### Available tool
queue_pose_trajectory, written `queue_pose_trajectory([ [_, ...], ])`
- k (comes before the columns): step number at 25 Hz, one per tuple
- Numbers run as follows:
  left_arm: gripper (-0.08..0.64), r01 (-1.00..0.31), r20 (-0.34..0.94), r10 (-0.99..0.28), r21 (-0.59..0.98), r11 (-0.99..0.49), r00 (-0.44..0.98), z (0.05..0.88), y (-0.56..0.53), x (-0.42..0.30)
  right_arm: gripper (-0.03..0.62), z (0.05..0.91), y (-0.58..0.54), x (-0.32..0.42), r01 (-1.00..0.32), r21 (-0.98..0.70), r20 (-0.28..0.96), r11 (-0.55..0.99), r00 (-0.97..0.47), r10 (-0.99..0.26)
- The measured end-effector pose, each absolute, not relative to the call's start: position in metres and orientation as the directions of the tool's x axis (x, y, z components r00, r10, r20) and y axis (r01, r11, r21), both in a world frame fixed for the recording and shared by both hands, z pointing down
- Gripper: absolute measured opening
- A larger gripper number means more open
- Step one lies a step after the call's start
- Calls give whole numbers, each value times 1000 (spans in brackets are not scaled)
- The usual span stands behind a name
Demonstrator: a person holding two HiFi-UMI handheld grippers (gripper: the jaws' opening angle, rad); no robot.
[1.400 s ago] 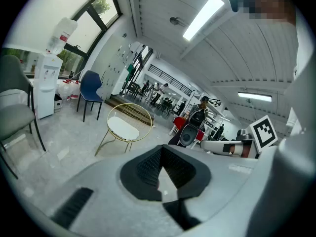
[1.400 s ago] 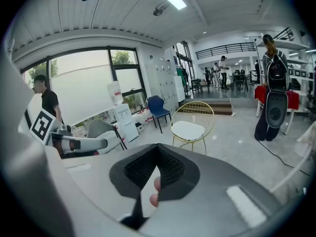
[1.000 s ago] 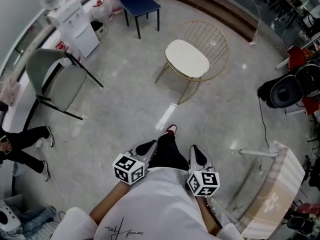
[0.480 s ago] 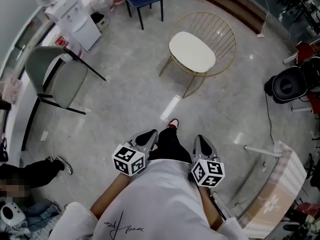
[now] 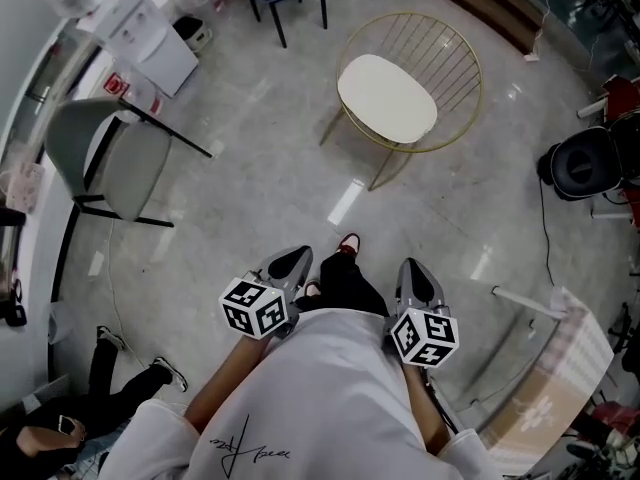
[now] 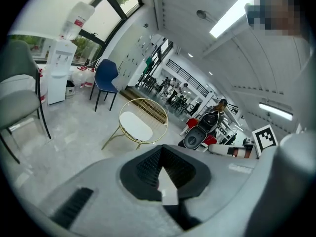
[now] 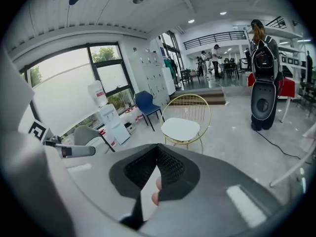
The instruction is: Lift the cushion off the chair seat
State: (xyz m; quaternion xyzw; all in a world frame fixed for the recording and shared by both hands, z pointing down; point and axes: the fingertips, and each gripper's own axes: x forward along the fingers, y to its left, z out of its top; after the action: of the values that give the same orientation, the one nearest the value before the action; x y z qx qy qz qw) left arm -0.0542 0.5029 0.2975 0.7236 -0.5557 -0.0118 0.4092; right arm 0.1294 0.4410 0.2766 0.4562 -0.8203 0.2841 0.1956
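Left claw (image 5: 290, 261) and right claw (image 5: 418, 276): both pressed together, empty, held low before the person, well apart from the work. Cushion (image 5: 387, 98): white, flat on the seat of the gold wire chair (image 5: 458, 48), reaching its front edge. Hazards: a one-sided pinch could drag or tip the light frame; tips may snag the wire back. Writing: script on the white shirt (image 5: 310, 398), probably a logo, unreadable; marker cubes (image 5: 255, 308) carry patterns only.
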Motion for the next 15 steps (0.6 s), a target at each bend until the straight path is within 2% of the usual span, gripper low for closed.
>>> queue_pose_trajectory([
  [9, 5, -786, 431, -822, 617, -33, 373, 288, 431, -52, 8, 269, 367, 138, -860, -311, 548, 403, -509, -664],
  [15, 5, -808, 431, -820, 586, -62, 376, 282, 391, -50, 8, 253, 334, 131, -847, -250, 494, 469, -528, -691],
])
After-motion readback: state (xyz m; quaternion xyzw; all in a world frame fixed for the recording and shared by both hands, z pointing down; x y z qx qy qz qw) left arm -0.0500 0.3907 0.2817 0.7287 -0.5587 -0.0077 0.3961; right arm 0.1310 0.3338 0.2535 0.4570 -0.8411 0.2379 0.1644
